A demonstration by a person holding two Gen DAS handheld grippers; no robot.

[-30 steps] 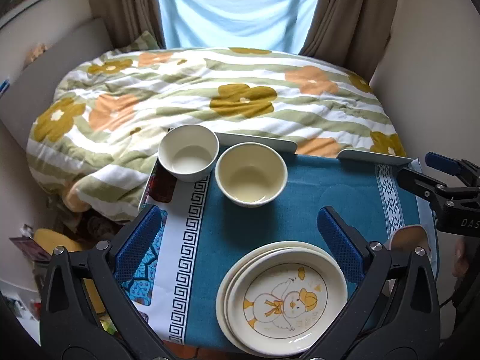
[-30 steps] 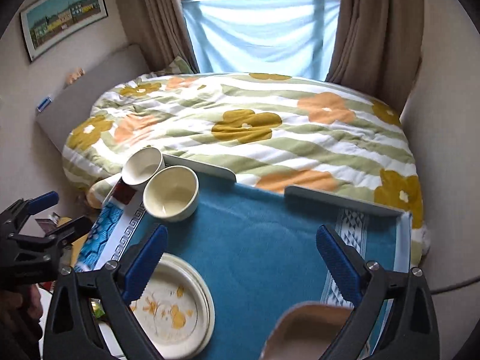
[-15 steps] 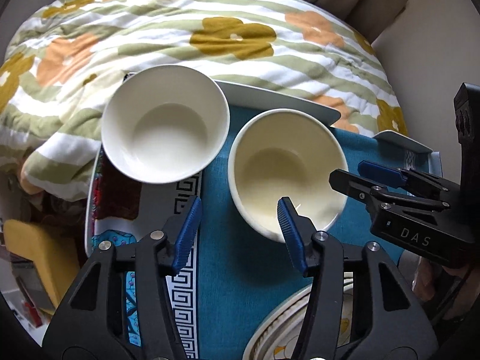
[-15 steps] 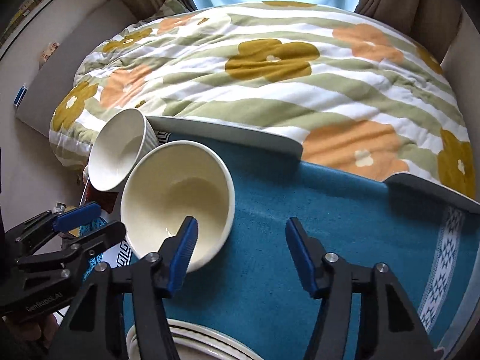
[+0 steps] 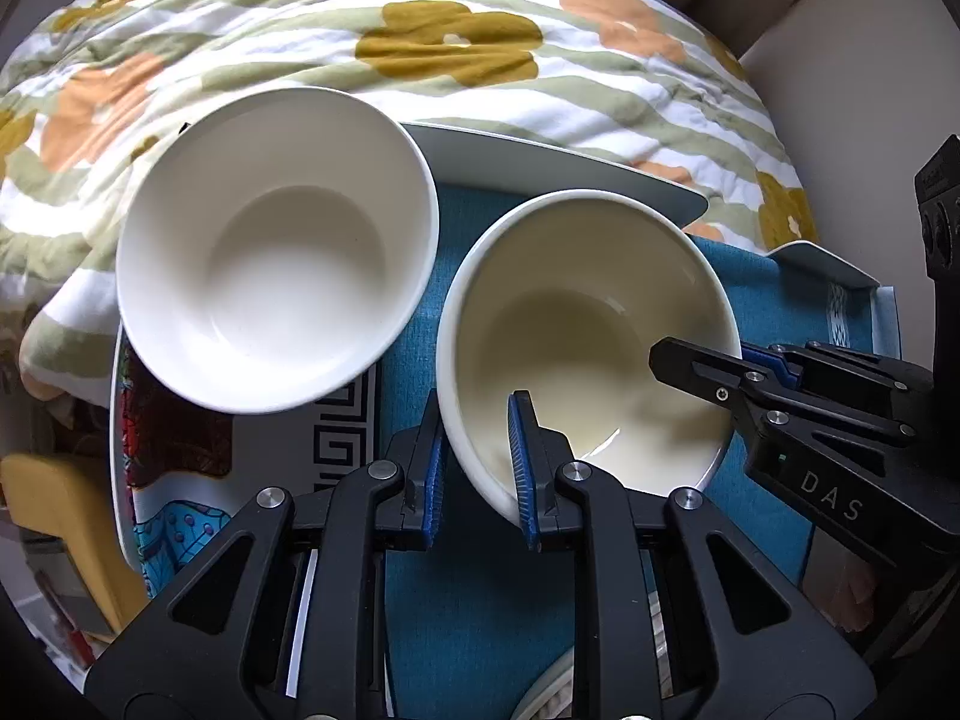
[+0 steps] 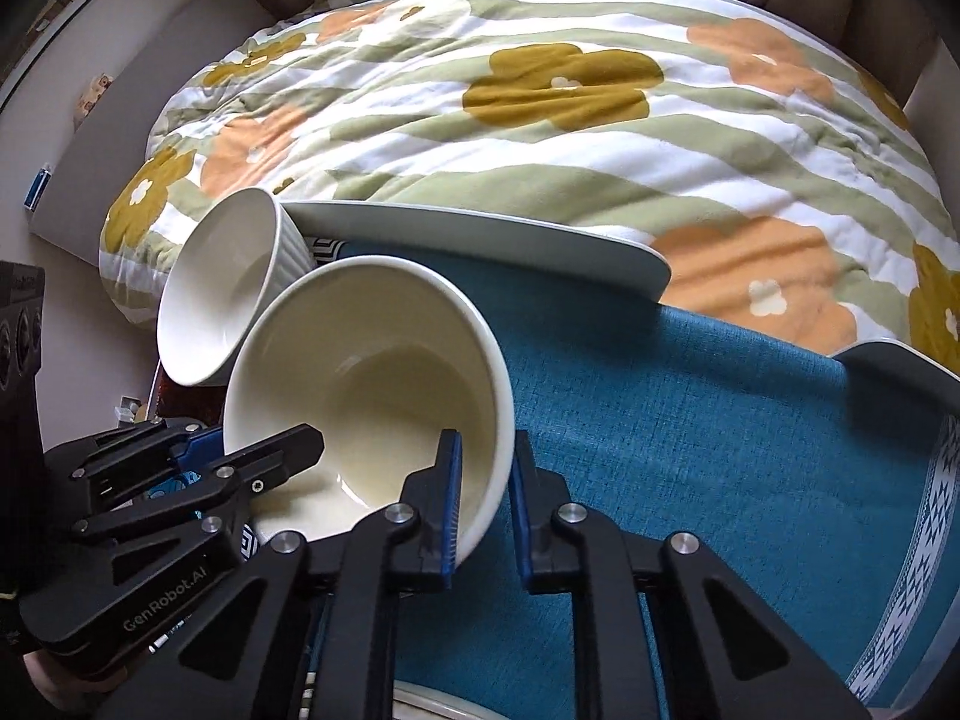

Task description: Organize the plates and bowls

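Now the cream bowl [image 5: 585, 336] is being gripped by both claws at once. The left claw [image 5: 477, 468] is being held narrow on the bowl's near-left wall, one blue pad inside and one outside; its jaws have just been closing onto that wall. The right claw [image 6: 485, 501] is likewise being clamped narrow on the opposite wall, one pad inside and one outside, its jaws also having just been closing. In the left wrist view the right claw [image 5: 744, 372] is being seen reaching over the rim from the right.

The bowl is being carried by a small worktop covered with a teal cloth [image 6: 690, 420], towards its far left part. Directly ahead of each claw the wall is being pinched, so neither hand is nearer; the line between the two grips is running across the bowl. Just beside it, towards the far left corner, a white bowl [image 5: 273, 246] is standing; whether the two rims are touching cannot be told. Nesting one in the other is being judged the likely next step, which is turning on that sideways relation. Beyond the far edge a flowered quilt [image 6: 540, 138] is lying.

Compared with a second ago, both claws are being seen much lower and closer to the bowls, and the jaws, then wide and empty, are now being seen shut on the bowl.
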